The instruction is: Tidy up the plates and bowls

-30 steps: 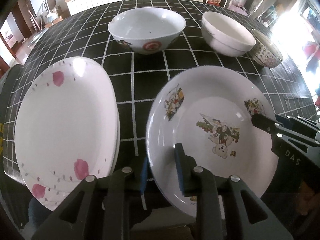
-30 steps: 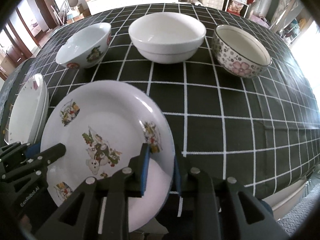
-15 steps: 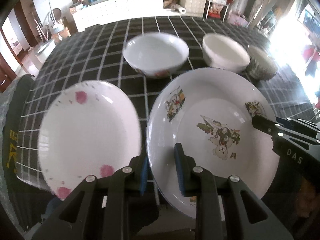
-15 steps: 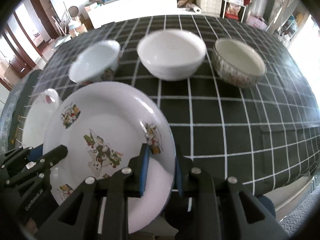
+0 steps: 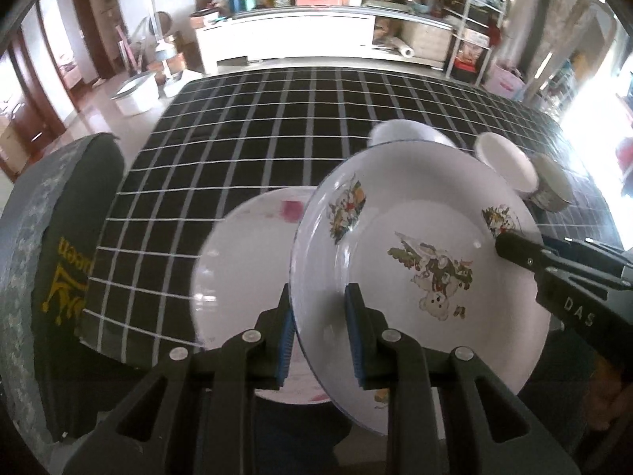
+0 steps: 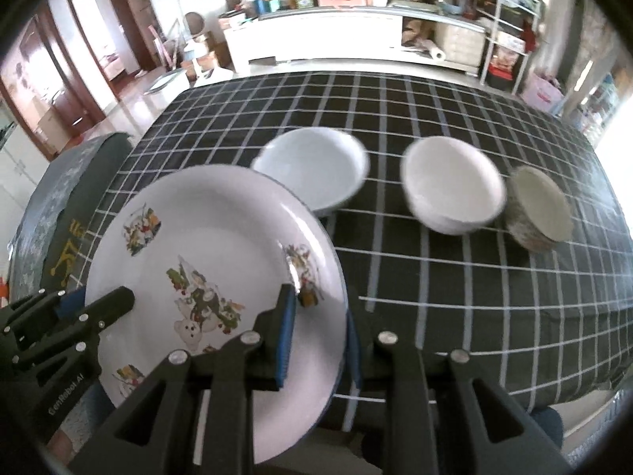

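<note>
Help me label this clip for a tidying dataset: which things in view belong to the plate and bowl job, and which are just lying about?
Job:
cartoon plate, clamped in both jaws
pink-flowered plate
pale blue bowl
white bowl
patterned bowl

Lying about:
checked tablecloth
white cabinet with clutter
dark cushion with yellow print

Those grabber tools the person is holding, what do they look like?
Both are black plastic. The left gripper and right gripper each have two angular fingers with silver screw heads and ribbed blue pads. White lettering marks their sides: one reads DAS, the other GenRobot.AI.
</note>
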The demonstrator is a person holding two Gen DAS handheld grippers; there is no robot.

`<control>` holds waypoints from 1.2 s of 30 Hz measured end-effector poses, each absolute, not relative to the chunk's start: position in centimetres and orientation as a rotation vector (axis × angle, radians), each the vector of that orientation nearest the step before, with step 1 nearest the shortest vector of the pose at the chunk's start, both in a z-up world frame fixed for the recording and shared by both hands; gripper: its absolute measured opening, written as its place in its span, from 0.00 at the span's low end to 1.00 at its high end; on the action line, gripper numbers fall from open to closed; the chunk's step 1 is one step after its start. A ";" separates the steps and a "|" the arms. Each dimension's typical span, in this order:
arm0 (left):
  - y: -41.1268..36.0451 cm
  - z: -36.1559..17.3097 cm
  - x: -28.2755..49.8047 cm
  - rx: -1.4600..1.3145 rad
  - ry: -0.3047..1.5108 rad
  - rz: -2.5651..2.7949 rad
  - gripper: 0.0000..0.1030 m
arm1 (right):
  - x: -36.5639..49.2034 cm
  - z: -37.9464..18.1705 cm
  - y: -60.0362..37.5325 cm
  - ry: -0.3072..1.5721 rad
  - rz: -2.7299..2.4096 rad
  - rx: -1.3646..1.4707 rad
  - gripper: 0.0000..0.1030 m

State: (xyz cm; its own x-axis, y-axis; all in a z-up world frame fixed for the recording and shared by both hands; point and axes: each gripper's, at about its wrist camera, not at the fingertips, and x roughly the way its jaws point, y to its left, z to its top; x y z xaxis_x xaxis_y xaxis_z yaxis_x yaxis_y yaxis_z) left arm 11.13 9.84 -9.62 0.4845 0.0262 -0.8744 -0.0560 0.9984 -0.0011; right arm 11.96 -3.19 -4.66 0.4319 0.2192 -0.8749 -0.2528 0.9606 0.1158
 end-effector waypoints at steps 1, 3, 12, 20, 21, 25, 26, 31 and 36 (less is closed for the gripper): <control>10.3 -9.7 11.1 -0.034 1.067 0.060 0.21 | 12.0 -4.9 -2.5 1.092 0.304 -0.036 0.27; 11.5 -9.9 10.9 -0.042 1.072 0.077 0.21 | 12.3 -5.4 -1.2 1.105 0.322 -0.046 0.27; 15.3 -12.0 10.9 -0.105 1.113 0.133 0.21 | 12.4 -7.5 3.4 1.145 0.368 -0.109 0.27; 16.3 -14.0 11.7 -0.134 1.150 0.146 0.21 | 13.0 -9.3 5.0 1.181 0.369 -0.151 0.27; 16.4 -14.2 11.8 -0.135 1.152 0.148 0.21 | 13.0 -9.3 5.1 1.182 0.370 -0.153 0.27; 16.9 -14.8 12.0 -0.139 1.163 0.157 0.21 | 13.2 -9.7 5.7 1.183 0.370 -0.175 0.27; 17.0 -14.9 12.0 -0.140 1.165 0.159 0.21 | 13.2 -9.9 5.8 1.183 0.368 -0.180 0.27; 16.9 -15.2 12.5 -0.146 1.162 0.157 0.21 | 13.8 -10.6 5.9 1.205 0.366 -0.174 0.28; 17.3 -15.3 13.0 -0.165 1.171 0.155 0.21 | 14.0 -10.6 5.7 1.218 0.375 -0.156 0.28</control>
